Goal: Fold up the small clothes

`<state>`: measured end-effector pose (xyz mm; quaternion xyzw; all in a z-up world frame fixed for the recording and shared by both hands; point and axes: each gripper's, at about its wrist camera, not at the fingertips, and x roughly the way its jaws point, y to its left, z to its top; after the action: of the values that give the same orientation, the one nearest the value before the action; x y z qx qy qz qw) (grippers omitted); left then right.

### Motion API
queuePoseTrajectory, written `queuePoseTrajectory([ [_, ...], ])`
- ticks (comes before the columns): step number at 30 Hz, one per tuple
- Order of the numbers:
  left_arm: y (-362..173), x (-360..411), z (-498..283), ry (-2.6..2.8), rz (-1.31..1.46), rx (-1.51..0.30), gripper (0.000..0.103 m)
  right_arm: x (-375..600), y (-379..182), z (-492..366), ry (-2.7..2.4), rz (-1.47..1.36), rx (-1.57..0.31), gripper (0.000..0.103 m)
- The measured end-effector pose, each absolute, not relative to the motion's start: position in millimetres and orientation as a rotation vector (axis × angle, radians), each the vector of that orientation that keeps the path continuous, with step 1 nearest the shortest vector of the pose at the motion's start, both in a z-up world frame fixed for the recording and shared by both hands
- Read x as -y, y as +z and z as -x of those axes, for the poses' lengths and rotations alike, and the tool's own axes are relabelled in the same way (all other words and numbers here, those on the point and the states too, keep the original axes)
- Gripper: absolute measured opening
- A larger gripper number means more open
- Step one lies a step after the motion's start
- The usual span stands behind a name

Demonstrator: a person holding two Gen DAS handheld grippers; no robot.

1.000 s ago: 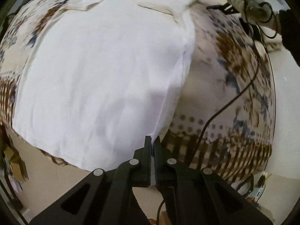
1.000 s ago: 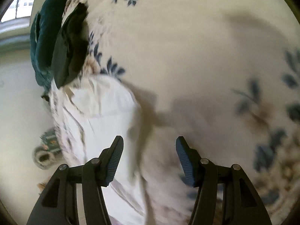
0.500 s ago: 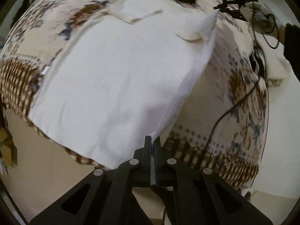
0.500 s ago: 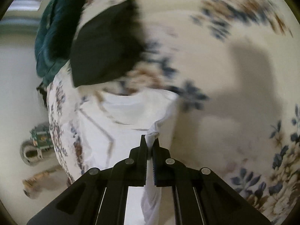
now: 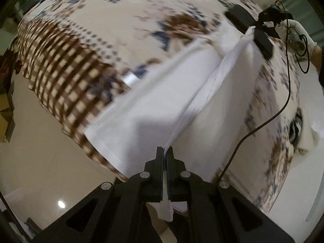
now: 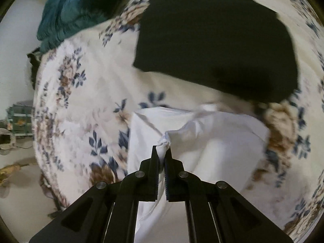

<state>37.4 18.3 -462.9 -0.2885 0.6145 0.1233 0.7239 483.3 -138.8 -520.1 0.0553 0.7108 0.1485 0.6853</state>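
A white garment (image 5: pixel 145 109) lies on the floral bedspread (image 5: pixel 113 16). My left gripper (image 5: pixel 166 154) is shut on its near corner and holds that edge lifted, so a taut white fold runs away to the far corner. My right gripper (image 5: pixel 257 27) shows at the upper right of the left wrist view, pinching that far corner. In the right wrist view my right gripper (image 6: pixel 161 151) is shut on a bunched white corner of the garment (image 6: pixel 218 141), lifted above the bed.
A folded black garment (image 6: pixel 214 40) lies on the bedspread (image 6: pixel 66 101) just beyond the white one; it also shows in the left wrist view (image 5: pixel 249 26). A teal blanket (image 6: pixel 77 6) sits at the far end. A black cable (image 5: pixel 283 109) hangs from the right gripper. Floor lies beyond the bed's edge.
My right gripper went from open to shut on the garment's far corner. Both grippers have lifted the right edge and carried it leftward across the garment.
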Motion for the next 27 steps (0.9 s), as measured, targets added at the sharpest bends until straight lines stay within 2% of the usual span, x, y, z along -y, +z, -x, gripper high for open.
queuePoseTrajectory([
  [8, -508.1, -81.3, -44.9, 0.290, 0.696, -1.395, 0.000, 55.7, -574.2, -488.4, 0.235, -0.002, -1.619, 0.004],
  [16, -557.3, -112.7, -44.5, 0.266, 0.753, -1.534, 0.006, 45.5, -607.0, -489.9, 0.172, -0.015, -1.668, 0.006],
  [17, -558.7, -119.2, -42.0, 0.263, 0.784, -1.532, 0.007, 50.0, -606.0, -489.8, 0.176, -0.048, -1.683, 0.013],
  [19, -555.6, -132.8, -37.1, 0.259, 0.817, -1.517, 0.015, 60.4, -598.9, -484.5, 0.215, -0.119, -1.712, 0.035],
  [20, -551.7, -138.9, -35.4, 0.254, 0.820, -1.506, 0.023, 67.8, -591.2, -477.9, 0.232, -0.142, -1.713, 0.051],
  [21, -547.9, -143.8, -34.8, 0.241, 0.823, -1.495, 0.032, 75.9, -581.0, -468.2, 0.247, -0.152, -1.702, 0.056],
  [24, -539.5, -152.0, -37.5, 0.203, 0.818, -1.481, 0.048, 110.5, -546.8, -413.4, 0.305, -0.140, -1.676, 0.059],
  [27, -540.5, -140.9, -48.2, 0.136, 0.752, -1.519, 0.048, 151.8, -534.4, -332.6, 0.290, -0.113, -1.712, 0.060],
])
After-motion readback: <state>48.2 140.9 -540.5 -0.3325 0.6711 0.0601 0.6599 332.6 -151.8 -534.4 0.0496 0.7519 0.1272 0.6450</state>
